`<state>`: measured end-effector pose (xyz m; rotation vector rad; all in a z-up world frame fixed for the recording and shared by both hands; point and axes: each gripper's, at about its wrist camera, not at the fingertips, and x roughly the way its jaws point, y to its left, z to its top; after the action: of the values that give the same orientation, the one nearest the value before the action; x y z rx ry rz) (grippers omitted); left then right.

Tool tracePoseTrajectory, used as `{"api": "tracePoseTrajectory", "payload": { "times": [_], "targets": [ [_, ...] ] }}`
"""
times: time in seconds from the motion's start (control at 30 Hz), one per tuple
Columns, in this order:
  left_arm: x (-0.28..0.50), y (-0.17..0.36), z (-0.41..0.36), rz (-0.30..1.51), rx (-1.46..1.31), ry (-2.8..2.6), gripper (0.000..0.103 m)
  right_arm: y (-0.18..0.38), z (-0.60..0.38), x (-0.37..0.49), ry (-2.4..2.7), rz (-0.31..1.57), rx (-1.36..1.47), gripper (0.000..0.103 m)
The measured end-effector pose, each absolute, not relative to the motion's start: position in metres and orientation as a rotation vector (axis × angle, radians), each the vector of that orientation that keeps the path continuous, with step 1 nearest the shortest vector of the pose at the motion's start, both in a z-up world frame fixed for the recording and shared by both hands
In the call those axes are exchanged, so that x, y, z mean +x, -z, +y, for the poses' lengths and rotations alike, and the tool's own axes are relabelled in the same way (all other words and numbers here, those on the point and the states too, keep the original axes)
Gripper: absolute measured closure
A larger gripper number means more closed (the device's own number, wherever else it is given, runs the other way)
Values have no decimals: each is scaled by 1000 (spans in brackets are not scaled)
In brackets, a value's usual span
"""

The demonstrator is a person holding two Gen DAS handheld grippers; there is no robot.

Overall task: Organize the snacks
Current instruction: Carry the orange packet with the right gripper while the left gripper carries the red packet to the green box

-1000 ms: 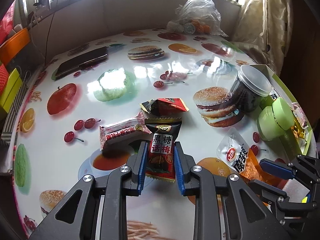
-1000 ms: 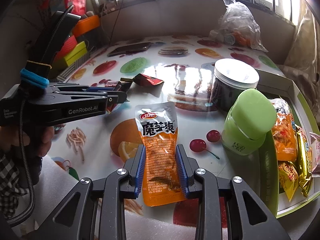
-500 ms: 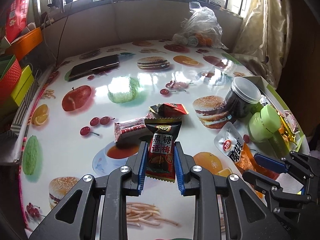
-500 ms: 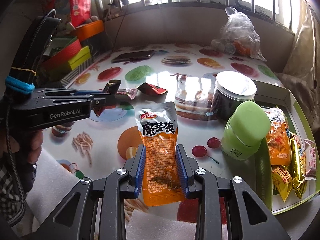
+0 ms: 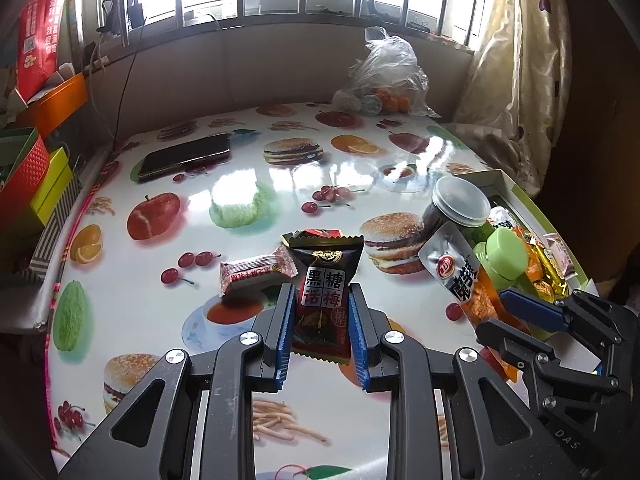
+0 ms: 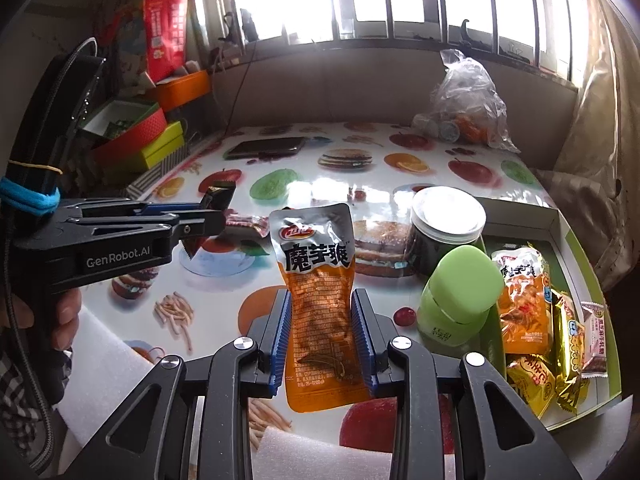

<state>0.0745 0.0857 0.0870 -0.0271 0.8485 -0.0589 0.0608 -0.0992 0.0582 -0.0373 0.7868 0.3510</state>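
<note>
Dark plum-candy packet (image 5: 323, 300): "黑糖话梅". Orange konjac pouch (image 6: 318, 300): "魔芋爽". Left gripper (image 6: 192, 236) body, left side: "GenRobot.AI". Right gripper (image 5: 516, 320), near right: "DAS".

jar (image 6: 447, 227) behind bottle (image 6: 460, 298), tray (image 6: 576, 264) right

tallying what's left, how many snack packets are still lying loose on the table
2: a pink packet lying by the left gripper, and a red packet behind the held dark packet, mostly hidden. More may be hidden.

Both wrist cameras are looking steeply down along their jaws, close above the counter (image 5: 280, 184), sharing its far edge and the clear plastic bag (image 6: 468, 100).
</note>
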Motion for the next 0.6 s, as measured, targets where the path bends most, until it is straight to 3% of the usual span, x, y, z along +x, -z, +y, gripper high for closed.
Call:
{"api": "tracePoseTrajectory", "payload": {
  "times": [0.6],
  "targets": [
    [81,-108,38,830,-24,125,77,-85,-144,53,-261,727,1,74]
  ]
}}
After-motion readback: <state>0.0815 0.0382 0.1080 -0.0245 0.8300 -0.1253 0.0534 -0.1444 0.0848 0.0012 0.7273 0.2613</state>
